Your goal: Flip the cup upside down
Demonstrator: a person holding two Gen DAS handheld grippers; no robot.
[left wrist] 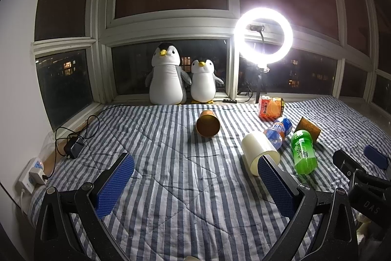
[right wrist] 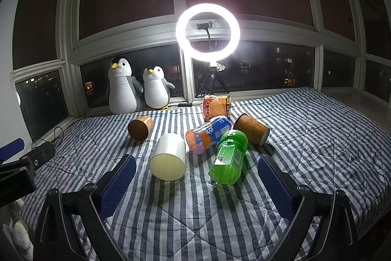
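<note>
A cream cup (right wrist: 168, 158) lies on its side on the striped quilt, mouth toward me; it also shows in the left wrist view (left wrist: 259, 151). An orange paper cup (left wrist: 208, 123) lies on its side further back, also in the right wrist view (right wrist: 140, 127). A second orange patterned cup (right wrist: 251, 129) lies on its side at the right, seen too in the left wrist view (left wrist: 309, 129). My left gripper (left wrist: 195, 169) is open and empty, in front of the first orange cup. My right gripper (right wrist: 196, 169) is open and empty, just short of the cream cup.
A green bottle (right wrist: 229, 158), an orange-and-blue bottle (right wrist: 207, 133) and an orange carton (right wrist: 217, 107) lie among the cups. Two plush penguins (left wrist: 168, 77) and a ring light (right wrist: 207, 32) stand on the window sill. A charger and power strip (left wrist: 34, 175) lie at the left edge.
</note>
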